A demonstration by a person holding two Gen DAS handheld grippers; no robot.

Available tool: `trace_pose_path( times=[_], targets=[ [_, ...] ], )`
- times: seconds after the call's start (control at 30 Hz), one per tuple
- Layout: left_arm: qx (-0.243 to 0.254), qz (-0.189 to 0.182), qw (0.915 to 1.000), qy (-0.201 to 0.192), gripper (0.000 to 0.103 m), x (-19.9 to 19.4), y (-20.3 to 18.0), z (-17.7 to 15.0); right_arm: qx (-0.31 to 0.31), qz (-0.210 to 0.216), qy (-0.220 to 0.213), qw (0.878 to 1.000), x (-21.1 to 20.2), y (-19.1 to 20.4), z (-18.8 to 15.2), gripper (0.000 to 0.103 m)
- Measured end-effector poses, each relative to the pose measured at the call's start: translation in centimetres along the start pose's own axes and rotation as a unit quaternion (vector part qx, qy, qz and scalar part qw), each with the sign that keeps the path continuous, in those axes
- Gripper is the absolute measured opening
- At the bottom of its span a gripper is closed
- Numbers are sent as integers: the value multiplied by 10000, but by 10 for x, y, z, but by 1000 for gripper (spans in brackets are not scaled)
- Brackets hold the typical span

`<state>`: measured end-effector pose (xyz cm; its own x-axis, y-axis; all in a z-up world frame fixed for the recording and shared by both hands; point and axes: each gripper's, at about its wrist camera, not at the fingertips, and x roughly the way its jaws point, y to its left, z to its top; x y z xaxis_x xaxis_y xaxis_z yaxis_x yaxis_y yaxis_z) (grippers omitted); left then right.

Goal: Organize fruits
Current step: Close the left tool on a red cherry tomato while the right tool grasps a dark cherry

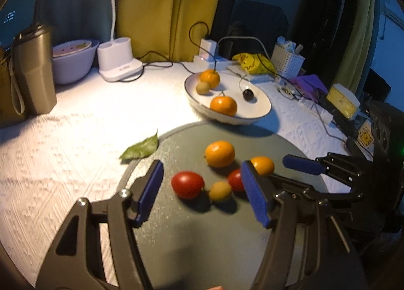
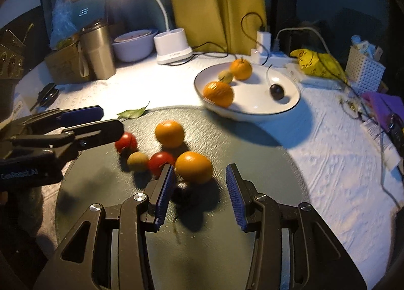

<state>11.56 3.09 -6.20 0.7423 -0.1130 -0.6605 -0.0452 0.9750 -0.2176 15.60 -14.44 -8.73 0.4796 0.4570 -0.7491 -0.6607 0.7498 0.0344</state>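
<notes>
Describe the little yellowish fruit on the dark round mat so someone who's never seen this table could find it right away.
Start at the dark round mat in front of the white bowl. A cluster of fruit lies on it, and the small yellow-brown fruit sits between two red tomatoes. It is duller than the tomatoes and smaller than the oranges.

Can't really make out the dark fruit tucked behind the right tool's left pad, mostly hidden and sitting in shadow. Second tomato half covered by the left tool's right pad in the left view, same for the orange behind it. Other tomato partly blocked by the left tool's finger in the right view. Monitor cut off by the edge, screen text too tiny to read. Lamp head cropped at the top. Everything a bit motion-blurred.
</notes>
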Motion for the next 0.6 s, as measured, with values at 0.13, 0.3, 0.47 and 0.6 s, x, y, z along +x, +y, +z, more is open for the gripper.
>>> trace_pose_path(
  times=[0.13,0.3,0.47,0.6],
  targets=[
    [-58,35,10000,73,65,3,6,-5,33,87,116,9999,6,5,-5,45],
    [-113,86,9997,181,65,8,11,-10,32,161,231,9996,12,9,-9,45],
    [-150,172,9992,337,65,17,15,-13,4,203,302,9993,17,11,-11,38],
    [-201,185,9989,391,65,24,18,-11,4,230,316,9992,17,9,-10,30]
  ],
)
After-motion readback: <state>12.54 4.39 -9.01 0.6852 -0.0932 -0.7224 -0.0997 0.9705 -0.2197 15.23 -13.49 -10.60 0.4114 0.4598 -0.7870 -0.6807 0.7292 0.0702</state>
